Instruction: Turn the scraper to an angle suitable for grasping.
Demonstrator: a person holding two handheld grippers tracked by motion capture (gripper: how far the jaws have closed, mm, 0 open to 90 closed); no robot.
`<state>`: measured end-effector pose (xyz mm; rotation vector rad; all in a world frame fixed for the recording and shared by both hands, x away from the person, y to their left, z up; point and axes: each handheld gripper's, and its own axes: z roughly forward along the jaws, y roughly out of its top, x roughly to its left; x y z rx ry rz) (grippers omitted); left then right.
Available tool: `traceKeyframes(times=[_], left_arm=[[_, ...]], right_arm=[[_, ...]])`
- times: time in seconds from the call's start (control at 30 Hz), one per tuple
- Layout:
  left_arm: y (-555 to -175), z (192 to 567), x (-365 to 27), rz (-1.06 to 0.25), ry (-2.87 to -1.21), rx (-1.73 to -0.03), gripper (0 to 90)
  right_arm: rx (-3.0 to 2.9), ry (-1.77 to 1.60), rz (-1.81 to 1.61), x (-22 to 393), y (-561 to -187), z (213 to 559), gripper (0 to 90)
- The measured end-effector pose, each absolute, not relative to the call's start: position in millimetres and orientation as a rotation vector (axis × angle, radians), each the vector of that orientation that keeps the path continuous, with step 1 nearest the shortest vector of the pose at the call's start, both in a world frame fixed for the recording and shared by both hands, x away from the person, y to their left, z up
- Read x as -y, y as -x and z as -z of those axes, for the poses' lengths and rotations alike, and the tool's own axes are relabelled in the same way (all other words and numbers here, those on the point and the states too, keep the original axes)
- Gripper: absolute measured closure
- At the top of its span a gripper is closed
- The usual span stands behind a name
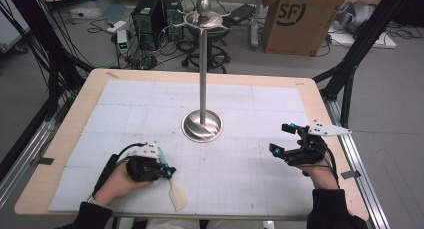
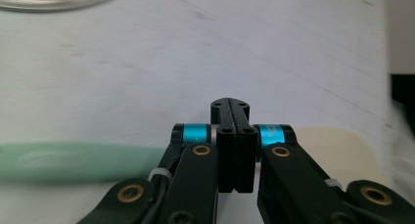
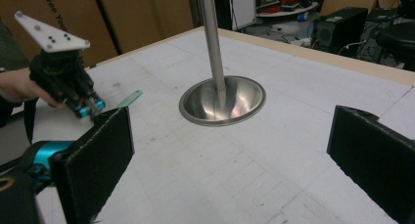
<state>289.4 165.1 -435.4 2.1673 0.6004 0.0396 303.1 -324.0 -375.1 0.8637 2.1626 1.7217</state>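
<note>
Near the table's (image 1: 60,139) front-left edge, the left gripper (image 1: 170,172) pinches a green-handled spatula (image 1: 177,194); the right gripper (image 1: 282,139), wide open and empty, has bare mat (image 1: 240,169) between it and the steel stand (image 1: 202,125).

Overhead camera; gripper cameras low (shared stand (image 1: 202,125))

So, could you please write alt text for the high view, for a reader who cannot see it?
A person at a white-covered table holds a gripper in each hand: the left gripper, fingers shut, over a spatula with a cream blade and a green handle, the right gripper open. A tall metal stand rises between them.
</note>
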Motion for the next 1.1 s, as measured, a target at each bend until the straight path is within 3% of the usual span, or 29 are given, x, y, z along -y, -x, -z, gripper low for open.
traceKeyframes(times=[0.13, 0.33, 0.63, 1.1], left_arm=[[-303, 436, -202, -0.163, -2.132, -0.791, 90.0], [-311, 445, -215, -0.182, -2.106, -0.887, 90.0], [-314, 448, -188, -0.209, -2.086, -0.878, 90.0], [-316, 449, -125, -0.107, -2.120, -0.729, 90.0]], right_arm=[[-2.169, -0.863, -1.718, 324, -303, 376, 2.4], [-2.174, -0.868, -1.716, 323, -303, 376, 2.4], [-2.179, -0.870, -1.711, 321, -306, 377, 2.4], [-2.184, -0.878, -1.711, 322, -307, 377, 2.4]])
